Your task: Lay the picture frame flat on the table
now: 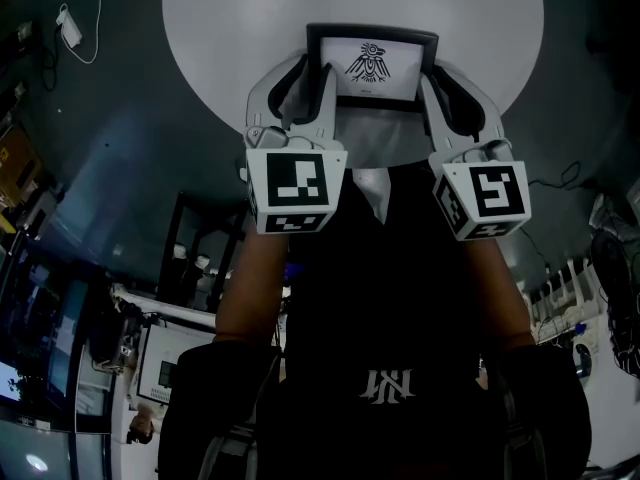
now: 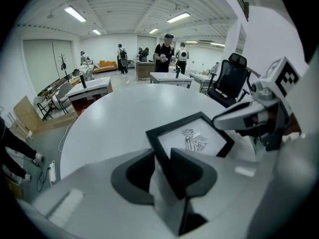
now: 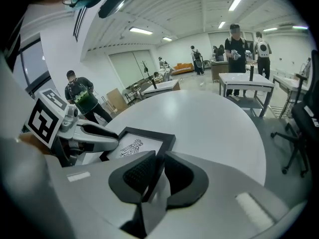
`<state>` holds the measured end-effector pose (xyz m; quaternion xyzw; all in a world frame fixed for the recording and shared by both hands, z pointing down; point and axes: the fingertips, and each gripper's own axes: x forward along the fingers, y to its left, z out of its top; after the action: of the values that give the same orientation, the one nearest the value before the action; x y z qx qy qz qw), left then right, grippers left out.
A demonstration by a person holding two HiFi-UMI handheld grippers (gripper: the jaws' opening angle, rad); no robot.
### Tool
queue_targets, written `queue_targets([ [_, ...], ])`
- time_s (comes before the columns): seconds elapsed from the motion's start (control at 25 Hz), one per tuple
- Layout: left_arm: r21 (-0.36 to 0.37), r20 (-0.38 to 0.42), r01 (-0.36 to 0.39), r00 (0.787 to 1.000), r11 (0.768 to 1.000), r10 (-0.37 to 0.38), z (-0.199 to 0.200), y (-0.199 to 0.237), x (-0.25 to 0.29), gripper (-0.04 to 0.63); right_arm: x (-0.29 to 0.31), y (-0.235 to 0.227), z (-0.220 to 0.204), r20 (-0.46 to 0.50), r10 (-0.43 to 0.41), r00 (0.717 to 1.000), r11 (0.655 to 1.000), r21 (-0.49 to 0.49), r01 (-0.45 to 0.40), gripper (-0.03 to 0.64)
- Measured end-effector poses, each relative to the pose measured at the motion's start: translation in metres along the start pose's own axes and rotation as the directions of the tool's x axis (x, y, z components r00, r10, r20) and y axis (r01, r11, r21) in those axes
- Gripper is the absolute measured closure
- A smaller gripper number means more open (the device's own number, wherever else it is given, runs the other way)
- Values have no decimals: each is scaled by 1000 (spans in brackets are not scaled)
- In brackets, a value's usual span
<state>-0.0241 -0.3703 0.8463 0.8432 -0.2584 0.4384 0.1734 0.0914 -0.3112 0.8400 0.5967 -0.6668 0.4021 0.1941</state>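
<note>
A black picture frame [image 1: 370,68] with a bird drawing sits over the near part of the round white table [image 1: 230,18], its face turned up toward me. My left gripper [image 1: 312,68] is shut on the frame's left edge, my right gripper [image 1: 437,68] on its right edge. In the left gripper view the frame [image 2: 192,138] runs in between the two dark pads [image 2: 189,171], with the right gripper [image 2: 224,121] at its far side. In the right gripper view the frame [image 3: 132,147] likewise enters the jaws. Whether its underside rests on the table I cannot tell.
The table [image 2: 114,118] stretches away beyond the frame. A black office chair [image 2: 229,78] stands off the table's right side. More tables [image 3: 244,81] and several people stand across the room. A white cable and plug [image 1: 70,28] lie on the floor.
</note>
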Motion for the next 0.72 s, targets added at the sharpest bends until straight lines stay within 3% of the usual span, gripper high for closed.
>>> queue_targets([
  [0.4, 20, -8, -25, 1000, 999, 25, 1, 2, -3, 491, -1, 1, 2, -2, -30, 1000, 998, -47, 30, 562],
  [0.72, -30, 54, -10, 998, 999, 11, 15, 13, -28, 453, -28, 4, 39, 30, -41, 999, 992, -120, 44, 581],
])
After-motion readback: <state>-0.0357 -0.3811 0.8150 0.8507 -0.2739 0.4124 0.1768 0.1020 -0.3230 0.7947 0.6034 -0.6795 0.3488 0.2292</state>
